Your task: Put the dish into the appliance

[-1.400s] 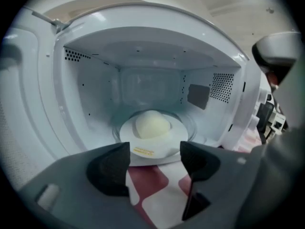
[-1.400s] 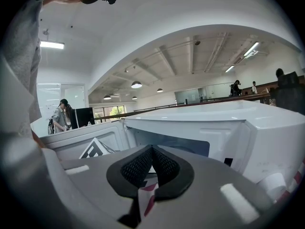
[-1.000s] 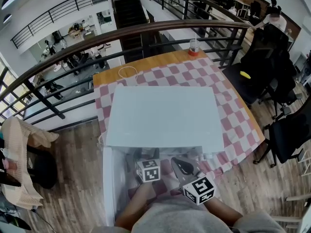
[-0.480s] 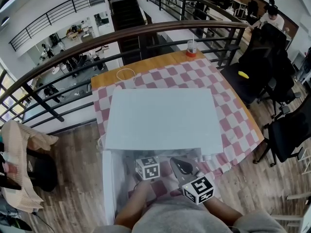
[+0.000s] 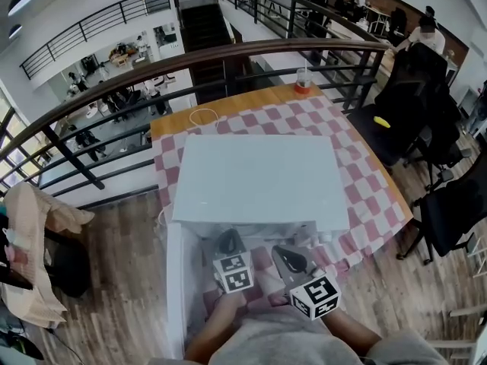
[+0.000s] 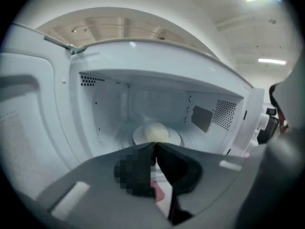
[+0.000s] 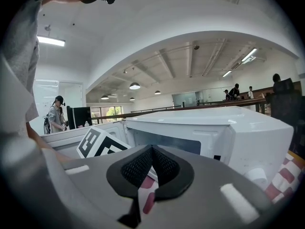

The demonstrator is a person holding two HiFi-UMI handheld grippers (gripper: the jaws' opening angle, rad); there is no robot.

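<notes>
far left, a beige cloth (image 5: 34, 226) is draped over a dark chair on the wooden floor (image 5: 114, 280). a dark railing (image 5: 228, 48) curves behind the table, and beyond it a lower level with people shows. the table carries a pink and white checked cloth (image 5: 365, 181), with bare wood at the far edge where a white cable loop (image 5: 202, 115) lies. the white microwave (image 5: 259, 177) sits on the cloth, its door (image 5: 173, 280) swung out to the left. the left gripper (image 6: 155, 144) is at the mouth of the oven, jaws pressed together with nothing between them. the dish (image 6: 164, 138), a white plate with something pale on it, sits inside on the microwave floor, apart from the jaws. the right gripper (image 7: 152, 148) is just beside the opening, jaws also together and empty. a cup (image 5: 303, 78) stands at the table's far edge. black office chairs (image 5: 411, 90) crowd the right side.
</notes>
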